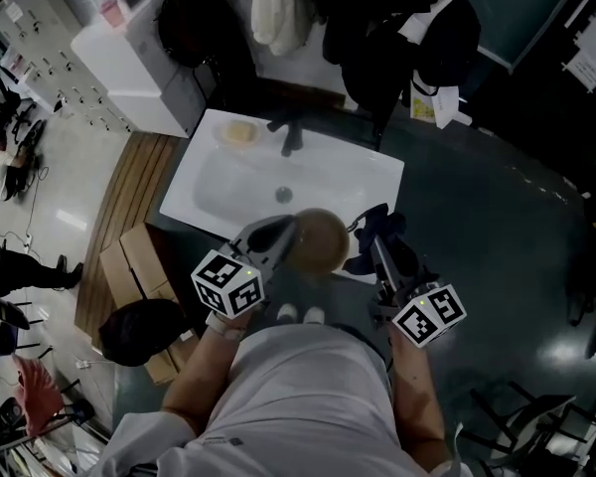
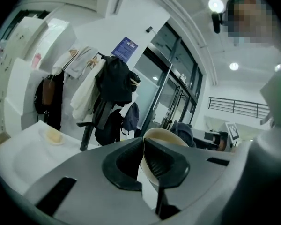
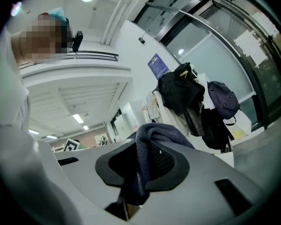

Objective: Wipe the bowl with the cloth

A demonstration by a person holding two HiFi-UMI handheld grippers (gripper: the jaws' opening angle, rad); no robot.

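A tan bowl [image 1: 321, 238] hangs over the front edge of the white sink [image 1: 228, 192], its rim pinched in my left gripper [image 1: 286, 235]. In the left gripper view the bowl's cream wall [image 2: 167, 137] stands upright between the dark pads [image 2: 165, 163], which press on it. A dark blue-grey cloth [image 1: 370, 238] sits just right of the bowl, bunched in my right gripper [image 1: 375, 248]. In the right gripper view the knitted cloth [image 3: 154, 137] bulges out above the closed jaws and hangs down between them. Cloth and bowl are close together; I cannot tell whether they touch.
A black tap [image 1: 288, 135] stands at the sink's back edge, with a yellowish sponge or soap [image 1: 239, 133] at the back left corner. A white cabinet [image 1: 139, 63] is further left, coats and bags [image 1: 377, 28] hang behind. Cardboard boxes [image 1: 139, 261] and a black bag [image 1: 144, 328] lie on the floor at left.
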